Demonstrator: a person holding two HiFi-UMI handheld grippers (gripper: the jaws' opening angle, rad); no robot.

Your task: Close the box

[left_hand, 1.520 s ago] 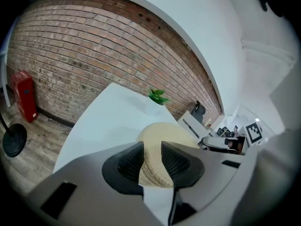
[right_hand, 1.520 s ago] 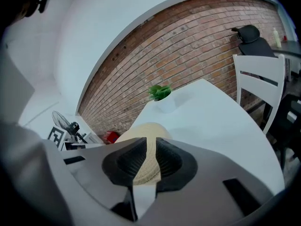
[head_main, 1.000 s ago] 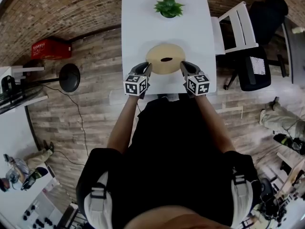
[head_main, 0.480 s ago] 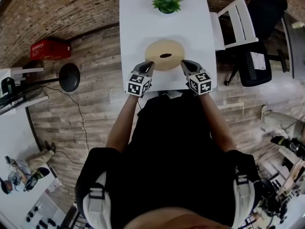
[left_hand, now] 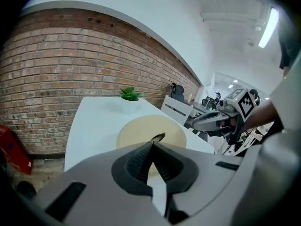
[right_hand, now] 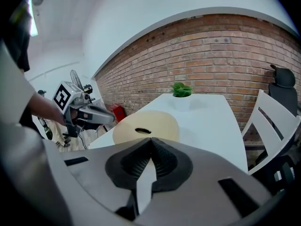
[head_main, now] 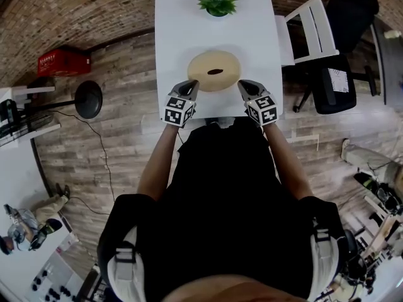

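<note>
A round tan box [head_main: 214, 71] with a dark slot in its lid sits on the white table [head_main: 252, 36] near the front edge. My left gripper [head_main: 191, 85] hovers just off the box's near-left side, jaws shut on nothing. My right gripper [head_main: 243, 85] mirrors it at the near-right side, also shut and empty. In the left gripper view the box [left_hand: 141, 132] lies just beyond the closed left gripper [left_hand: 153, 144], with the right gripper [left_hand: 211, 121] off to the right. In the right gripper view the box [right_hand: 146, 126] lies ahead of the shut right gripper [right_hand: 150, 140].
A small potted plant [head_main: 217, 2] stands at the table's far end. A white chair [head_main: 312, 33] and a black office chair [head_main: 340, 87] stand to the right. On the wooden floor at the left are a red crate [head_main: 60, 61] and a black round stand base [head_main: 88, 99].
The box and table sit slightly further left and up in the head view. Both grippers keep their places beside the box's near side.
</note>
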